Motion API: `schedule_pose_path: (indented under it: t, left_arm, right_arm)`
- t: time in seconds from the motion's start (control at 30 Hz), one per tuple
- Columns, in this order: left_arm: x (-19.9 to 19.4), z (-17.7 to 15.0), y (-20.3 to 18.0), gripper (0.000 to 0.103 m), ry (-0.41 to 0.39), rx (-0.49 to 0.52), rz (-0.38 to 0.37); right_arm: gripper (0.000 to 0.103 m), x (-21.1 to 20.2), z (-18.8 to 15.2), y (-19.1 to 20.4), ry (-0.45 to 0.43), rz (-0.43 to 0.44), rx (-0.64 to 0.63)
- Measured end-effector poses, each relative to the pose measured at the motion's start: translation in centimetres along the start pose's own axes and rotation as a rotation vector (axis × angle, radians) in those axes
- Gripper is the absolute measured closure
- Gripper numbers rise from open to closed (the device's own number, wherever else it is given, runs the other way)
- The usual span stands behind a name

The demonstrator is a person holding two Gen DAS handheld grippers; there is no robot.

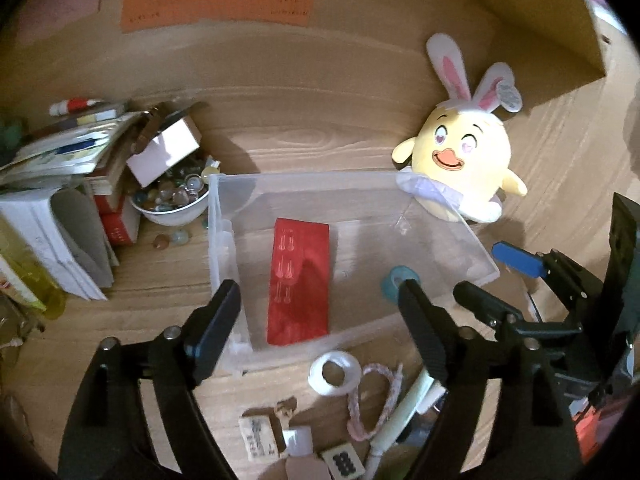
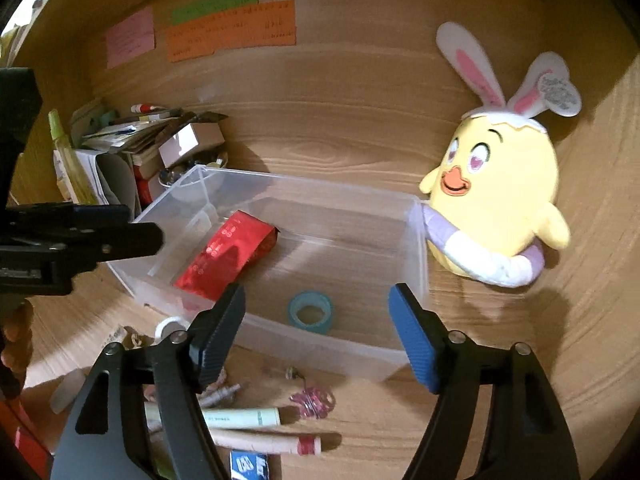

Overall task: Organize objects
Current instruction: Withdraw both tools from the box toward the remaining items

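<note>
A clear plastic bin (image 1: 218, 236) (image 2: 416, 248) sits on the wooden desk. Inside lie a red foil packet (image 1: 300, 280) (image 2: 228, 256) and a teal tape roll (image 1: 400, 280) (image 2: 311, 312). My left gripper (image 1: 320, 312) is open and empty, above the bin's near edge. My right gripper (image 2: 316, 320) is open and empty, above the bin over the teal roll; it also shows in the left wrist view (image 1: 500, 280). Loose items lie in front of the bin: a white tape roll (image 1: 335, 372), a pink braided cord (image 1: 376, 400), a pale green pen (image 1: 404, 412) (image 2: 240, 418), small stamps (image 1: 260, 436), pink clips (image 2: 314, 398).
A yellow chick plush with bunny ears (image 1: 460, 160) (image 2: 500, 200) leans against the bin's right end. A bowl of glass marbles (image 1: 172, 204) and a stack of books and papers (image 1: 60, 184) (image 2: 112, 148) stand left. Coloured notes (image 1: 216, 0) hang on the back wall.
</note>
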State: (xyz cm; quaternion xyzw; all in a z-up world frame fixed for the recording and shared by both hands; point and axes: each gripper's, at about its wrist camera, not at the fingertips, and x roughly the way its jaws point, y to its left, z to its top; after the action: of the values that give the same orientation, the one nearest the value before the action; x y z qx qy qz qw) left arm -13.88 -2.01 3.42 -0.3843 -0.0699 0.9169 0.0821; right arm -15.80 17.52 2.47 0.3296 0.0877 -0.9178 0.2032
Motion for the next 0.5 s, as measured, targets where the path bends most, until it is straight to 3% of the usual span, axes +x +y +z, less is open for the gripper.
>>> schedule_pose_path:
  t: [0.23, 0.5]
  left_arm:
    - [-2.2, -2.0, -0.6, 0.013, -0.039, 0.033, 0.040]
    - [-4.0, -5.0, -0.5, 0.012, -0.031, 0.032, 0.053]
  right_arm:
    - [0.032, -1.1, -1.2, -0.3, 0.003, 0.002, 0.018]
    - [0.031, -2.2, -2.9, 0.0, 0.017, 0.021, 0.028]
